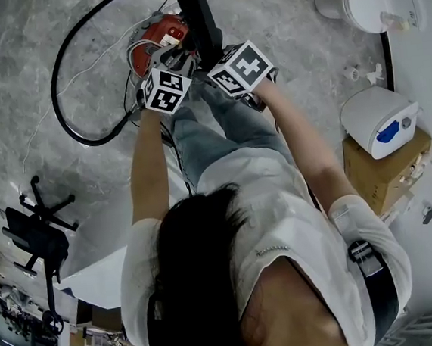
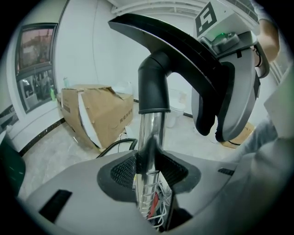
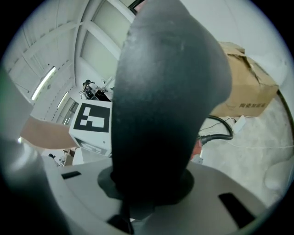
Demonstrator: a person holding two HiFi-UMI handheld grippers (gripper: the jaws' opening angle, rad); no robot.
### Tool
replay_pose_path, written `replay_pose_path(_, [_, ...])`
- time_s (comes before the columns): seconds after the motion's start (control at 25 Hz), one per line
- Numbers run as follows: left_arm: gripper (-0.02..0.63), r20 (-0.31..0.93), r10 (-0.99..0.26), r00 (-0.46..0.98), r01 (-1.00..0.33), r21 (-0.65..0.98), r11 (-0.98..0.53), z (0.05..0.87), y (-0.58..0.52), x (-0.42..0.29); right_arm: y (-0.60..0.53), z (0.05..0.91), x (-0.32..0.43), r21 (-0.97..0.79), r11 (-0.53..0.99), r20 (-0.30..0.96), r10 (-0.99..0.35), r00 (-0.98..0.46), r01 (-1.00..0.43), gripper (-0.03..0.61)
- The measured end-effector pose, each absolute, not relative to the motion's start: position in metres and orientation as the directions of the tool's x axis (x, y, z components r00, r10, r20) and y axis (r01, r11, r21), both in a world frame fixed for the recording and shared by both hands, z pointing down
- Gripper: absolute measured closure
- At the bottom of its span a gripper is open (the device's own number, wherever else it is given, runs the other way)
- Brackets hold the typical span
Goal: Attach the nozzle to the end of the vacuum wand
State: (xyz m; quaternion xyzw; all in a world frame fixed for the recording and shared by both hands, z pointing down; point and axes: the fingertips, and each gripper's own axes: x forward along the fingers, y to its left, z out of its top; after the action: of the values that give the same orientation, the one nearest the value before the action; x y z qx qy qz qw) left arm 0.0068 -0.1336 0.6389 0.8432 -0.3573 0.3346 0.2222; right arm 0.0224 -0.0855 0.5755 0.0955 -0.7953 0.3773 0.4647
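A chrome vacuum wand (image 2: 150, 137) stands upright between the jaws of my left gripper (image 2: 148, 167), which is shut on it. The black elbow neck (image 2: 154, 87) of the nozzle sits over the wand's top end, and the flat nozzle head (image 2: 179, 46) spreads above it. My right gripper (image 3: 147, 195) is shut on the black nozzle (image 3: 170, 101), which fills its view. From above, both grippers (image 1: 173, 62) (image 1: 216, 50) meet at the black nozzle (image 1: 197, 14), over the red vacuum body (image 1: 159, 38). The right gripper's body (image 2: 229, 92) shows beside the nozzle.
A black hose (image 1: 69, 106) loops on the floor at the left. A cardboard box (image 2: 98, 114) stands behind the wand. At the right are a white appliance (image 1: 382, 118) on a box (image 1: 387, 171) and a white round unit (image 1: 370, 1). A black chair (image 1: 39, 231) stands left.
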Motion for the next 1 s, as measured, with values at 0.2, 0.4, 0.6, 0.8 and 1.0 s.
replay_pose_path(0.2, [0.462,0.72,-0.462,0.518,-0.759,0.138,-0.637,0.637,-0.134,0.007,-0.084,0.579,0.02,-0.491,0.681,0.804,0.113,-0.584,-0.544,0.486])
replay_pose_path(0.4, [0.462,0.714,-0.462,0.525,-0.753,0.137,-0.644,0.639,-0.135,0.007,-0.086,0.581,0.022,-0.495,0.678,0.797,0.104,-0.595,-0.544,0.486])
replay_pose_path(0.6, [0.462,0.727,-0.453,0.516,-0.755,0.135,-0.642,0.642,-0.136,0.005,-0.084,0.583,0.013,-0.573,0.587,0.742,0.075,-0.666,-0.572,0.488])
replay_pose_path(0.8, [0.46,0.706,-0.472,0.529,-0.752,0.131,-0.646,0.641,-0.135,0.003,-0.083,0.583,0.011,-0.561,0.609,0.731,0.047,-0.681,-0.56,0.48])
replay_pose_path(1.0, [0.46,0.702,-0.491,0.517,-0.764,0.12,-0.633,0.642,-0.135,0.007,-0.073,0.593,0.022,-0.542,0.645,0.761,0.105,-0.641,-0.539,0.43])
